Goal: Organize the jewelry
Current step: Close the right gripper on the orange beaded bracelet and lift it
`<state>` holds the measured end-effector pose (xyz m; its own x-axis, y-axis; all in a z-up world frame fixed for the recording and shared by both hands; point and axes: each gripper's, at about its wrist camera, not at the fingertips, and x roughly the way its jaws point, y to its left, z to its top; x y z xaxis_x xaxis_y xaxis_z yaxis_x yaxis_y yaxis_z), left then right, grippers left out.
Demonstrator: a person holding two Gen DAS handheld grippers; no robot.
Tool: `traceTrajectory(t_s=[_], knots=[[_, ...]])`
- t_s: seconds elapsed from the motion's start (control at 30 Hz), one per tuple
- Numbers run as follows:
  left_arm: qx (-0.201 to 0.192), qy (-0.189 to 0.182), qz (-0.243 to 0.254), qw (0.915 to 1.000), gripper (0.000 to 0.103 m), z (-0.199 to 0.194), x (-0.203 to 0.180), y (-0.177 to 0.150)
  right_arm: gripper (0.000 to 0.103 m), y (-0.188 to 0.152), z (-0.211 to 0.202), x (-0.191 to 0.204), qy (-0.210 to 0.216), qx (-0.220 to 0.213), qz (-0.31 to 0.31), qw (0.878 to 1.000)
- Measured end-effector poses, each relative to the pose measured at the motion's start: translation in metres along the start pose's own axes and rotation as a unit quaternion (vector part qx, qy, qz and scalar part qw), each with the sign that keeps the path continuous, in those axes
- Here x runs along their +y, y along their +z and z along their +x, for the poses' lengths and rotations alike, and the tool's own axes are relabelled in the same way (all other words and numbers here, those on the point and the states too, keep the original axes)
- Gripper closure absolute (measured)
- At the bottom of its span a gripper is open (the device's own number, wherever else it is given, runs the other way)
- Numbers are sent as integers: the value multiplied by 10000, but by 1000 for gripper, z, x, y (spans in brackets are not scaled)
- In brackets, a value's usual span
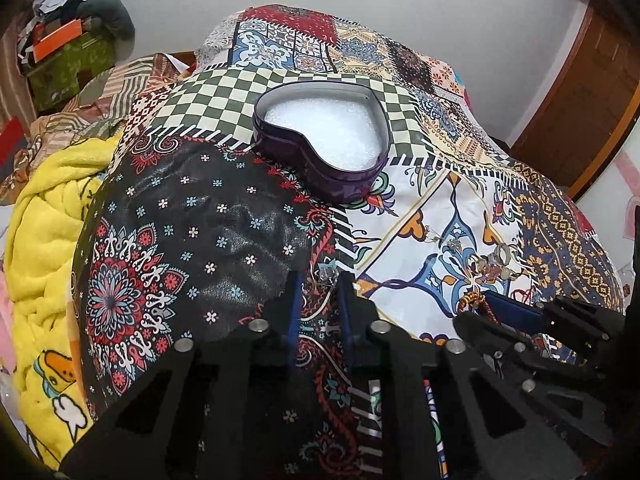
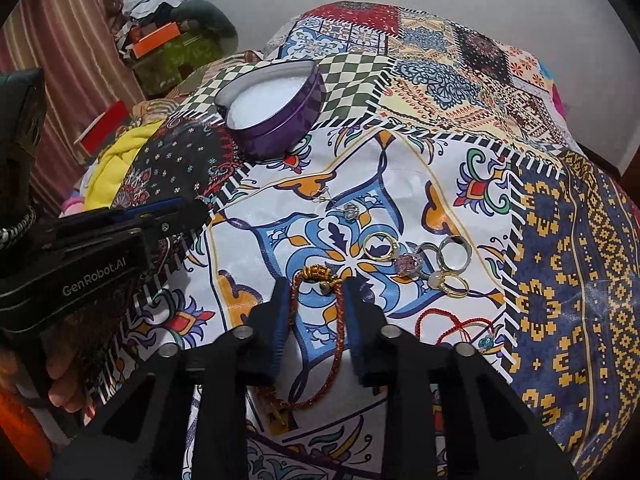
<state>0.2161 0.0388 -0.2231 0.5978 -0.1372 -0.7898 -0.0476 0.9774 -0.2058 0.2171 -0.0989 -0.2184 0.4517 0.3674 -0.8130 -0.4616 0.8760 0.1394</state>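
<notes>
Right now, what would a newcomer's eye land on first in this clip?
The open purple heart-shaped tin with its white lining, sitting toward the far side of the loud patchwork bedspread. Nearer, a cluster of rings lies on the white-and-blue panel, and the right claw straddles a reddish-brown beaded bracelet.

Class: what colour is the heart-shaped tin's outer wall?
Purple; the heart-shaped tin shows best in the right wrist view.

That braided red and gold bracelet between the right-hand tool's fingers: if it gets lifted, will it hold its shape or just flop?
Probably flop: the braided bracelet lies in a loose, uneven loop on the bedspread, like soft cord. It looks light. The right gripper straddles only part of it, so the rest would likely dangle.
</notes>
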Motion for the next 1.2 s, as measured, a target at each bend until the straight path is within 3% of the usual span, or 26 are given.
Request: traceTrajectory(t_s=[0.2, 0.33, 0.4, 0.57, 0.67, 0.9, 1.13, 1.17, 1.2], knots=[[-17, -42, 25, 10000, 103, -3, -2, -1, 85, 1, -2, -3, 99, -36, 89, 9999], [-86, -74, 34, 9999, 103, -11, -4, -2, 88, 0, -7, -3, 176, -86, 110, 9997], [-167, -75, 56, 9998, 103, -19, -6, -2, 98, 1, -11, -2, 203, -130, 102, 9997], [-340, -63, 111, 9993, 103, -37, -9, -1, 98, 3, -24, -2, 244, -289, 152, 9992], [-227, 25, 143, 9996, 103, -36, -9, -1, 98, 2, -31, -2, 245, -390, 189, 9988], [112, 78, 66, 9999, 73, -18, -5, -6, 98, 5, -37, -6, 261, -497, 248, 9981], [166, 131, 85, 9997, 73, -1, -6, 2, 98, 6, -38, -12, 303, -556, 323, 9975], [156, 152, 115, 9997, 75, 0, -7, 3, 98, 6, -39, -13, 308, -562, 333, 9974], [140, 186, 174, 9996, 85, 2, -8, 3, 98, 6, -38, -14, 309, -566, 346, 9973]])
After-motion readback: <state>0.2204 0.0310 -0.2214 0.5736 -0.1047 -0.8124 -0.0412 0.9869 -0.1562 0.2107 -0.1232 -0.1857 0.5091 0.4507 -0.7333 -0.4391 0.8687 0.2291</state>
